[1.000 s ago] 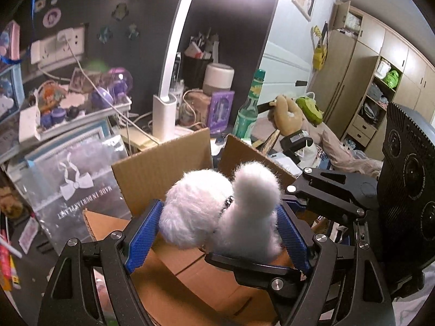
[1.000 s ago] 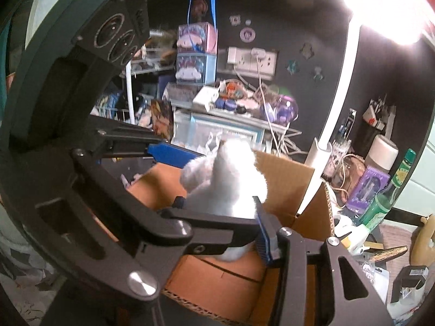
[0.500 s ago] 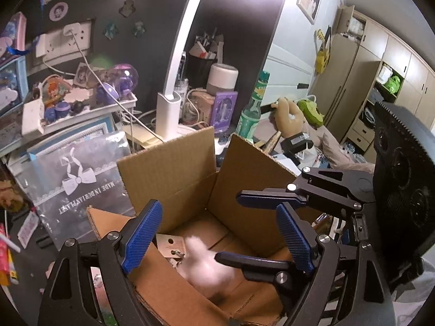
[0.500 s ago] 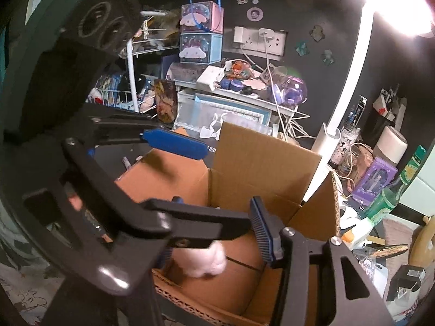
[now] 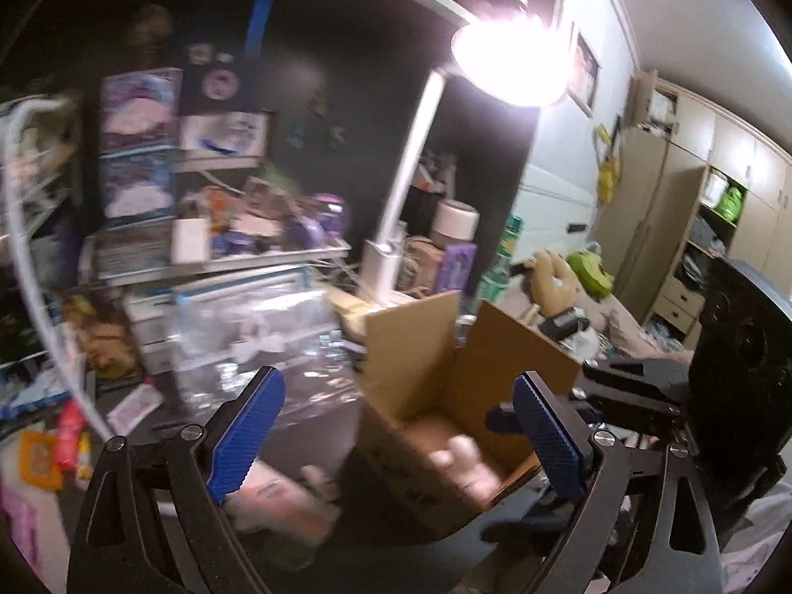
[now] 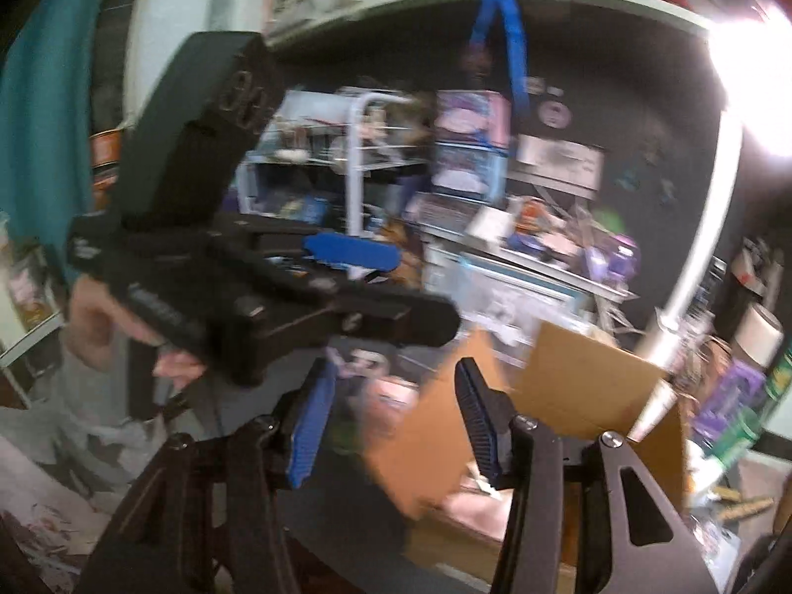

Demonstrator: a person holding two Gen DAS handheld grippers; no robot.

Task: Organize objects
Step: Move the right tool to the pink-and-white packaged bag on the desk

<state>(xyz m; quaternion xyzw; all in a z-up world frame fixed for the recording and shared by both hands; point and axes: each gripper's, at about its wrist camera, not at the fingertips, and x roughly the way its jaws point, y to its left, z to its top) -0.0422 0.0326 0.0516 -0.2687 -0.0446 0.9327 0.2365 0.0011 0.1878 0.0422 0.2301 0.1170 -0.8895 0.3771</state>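
Note:
An open cardboard box [image 5: 435,346] stands on the dark desk, also in the right wrist view [image 6: 569,386]. A pale fluffy toy [image 5: 460,455] lies blurred inside it. My left gripper [image 5: 396,435] is open and empty, pulled back to the left of the box. My right gripper [image 6: 391,420] is open and empty, by the box's left wall. The left gripper also shows in the right wrist view [image 6: 346,252], held by a hand [image 6: 99,317]. A pinkish soft item [image 5: 277,500] lies on the desk in front of the box, blurred.
A white desk lamp [image 5: 396,227] stands behind the box. Cluttered shelves with boxes and trinkets [image 5: 208,227] fill the back left. A green bottle [image 5: 500,267] and a stuffed figure [image 5: 549,277] stand at right. Wardrobes [image 5: 693,227] are far right.
The fluffy toy was held between both grippers above the box; both opened and it dropped into the box. Both grippers have since swung left and back, with motion blur.

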